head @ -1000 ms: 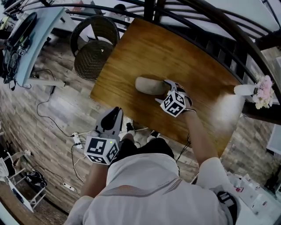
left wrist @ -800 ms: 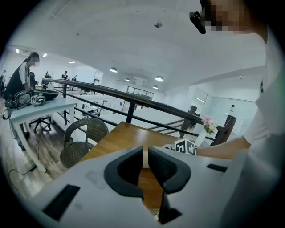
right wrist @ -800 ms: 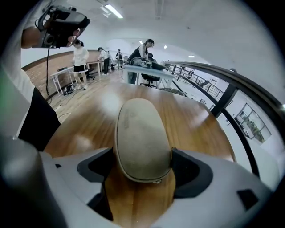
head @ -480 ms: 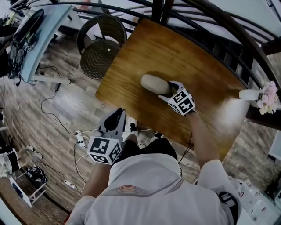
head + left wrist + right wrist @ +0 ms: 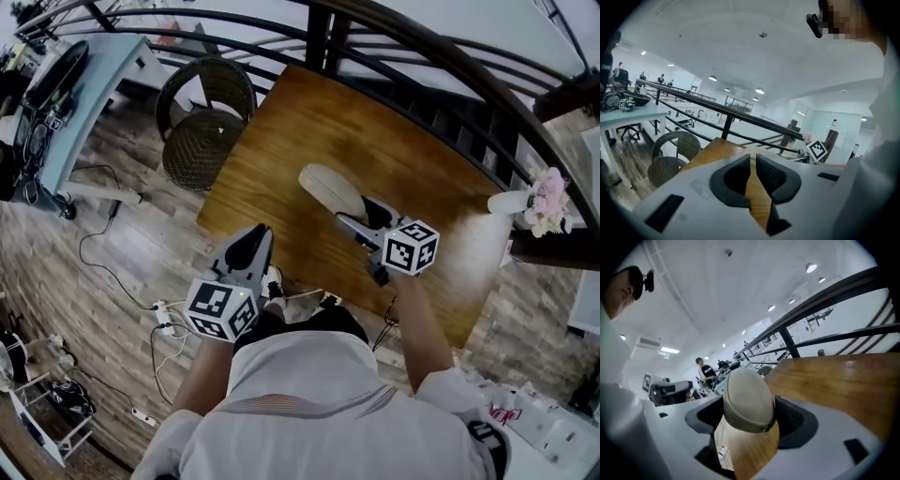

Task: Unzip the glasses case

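A wooden table [image 5: 441, 159] is carrying everything here, its warm brown top showing long grain and lying as a slanted rectangle in the head view. Toward 3 o'clock the varnish is catching a pale sheen. A beige glasses case [image 5: 328, 189] is sitting just off the middle of the top, toward 9 o'clock, with its long axis running from 10 o'clock to 4 o'clock. Whether its whole underside is resting on the wood cannot be told. A darker seam band is running round its rounded end. At the corner at 3 o'clock a white vase [image 5: 506, 200] with pink flowers [image 5: 548, 199] is standing, well apart from the case.
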Tool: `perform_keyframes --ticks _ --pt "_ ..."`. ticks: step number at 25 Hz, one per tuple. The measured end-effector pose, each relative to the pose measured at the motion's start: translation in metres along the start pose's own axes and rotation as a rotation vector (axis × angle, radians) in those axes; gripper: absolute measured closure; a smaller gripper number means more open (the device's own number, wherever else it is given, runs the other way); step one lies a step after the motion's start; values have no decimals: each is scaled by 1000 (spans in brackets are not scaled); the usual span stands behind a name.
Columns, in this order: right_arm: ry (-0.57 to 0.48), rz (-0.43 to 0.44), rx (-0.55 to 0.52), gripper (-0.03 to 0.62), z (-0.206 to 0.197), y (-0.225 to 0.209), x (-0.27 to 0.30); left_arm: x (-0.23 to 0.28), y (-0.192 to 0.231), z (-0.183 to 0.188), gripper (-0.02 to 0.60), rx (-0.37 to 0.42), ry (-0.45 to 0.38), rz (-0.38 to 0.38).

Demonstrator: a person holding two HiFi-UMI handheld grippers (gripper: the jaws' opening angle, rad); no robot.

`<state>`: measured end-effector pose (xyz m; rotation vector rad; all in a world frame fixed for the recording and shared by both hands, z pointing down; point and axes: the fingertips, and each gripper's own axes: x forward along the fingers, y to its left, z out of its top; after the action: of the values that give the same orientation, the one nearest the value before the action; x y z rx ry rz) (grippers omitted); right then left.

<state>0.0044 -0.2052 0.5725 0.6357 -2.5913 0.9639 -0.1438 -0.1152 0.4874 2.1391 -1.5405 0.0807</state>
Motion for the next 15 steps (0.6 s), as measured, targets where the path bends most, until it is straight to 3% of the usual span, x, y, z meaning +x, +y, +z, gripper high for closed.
perform_keyframes --ticks 4,8,12,15 --pt "-134 12 82 208 23 30 -37 12 -13 18 537 -35 -37 -89" --pt "-248 63 189 209 41 55 -69 25 -37 39 535 -25 -68 -169" --pt "-368 117 225 209 67 73 -101 31 -58 58 535 -17 -99 -261" --pt "-404 135 209 209 81 87 -117 29 -71 68 534 -61 -121 -401"
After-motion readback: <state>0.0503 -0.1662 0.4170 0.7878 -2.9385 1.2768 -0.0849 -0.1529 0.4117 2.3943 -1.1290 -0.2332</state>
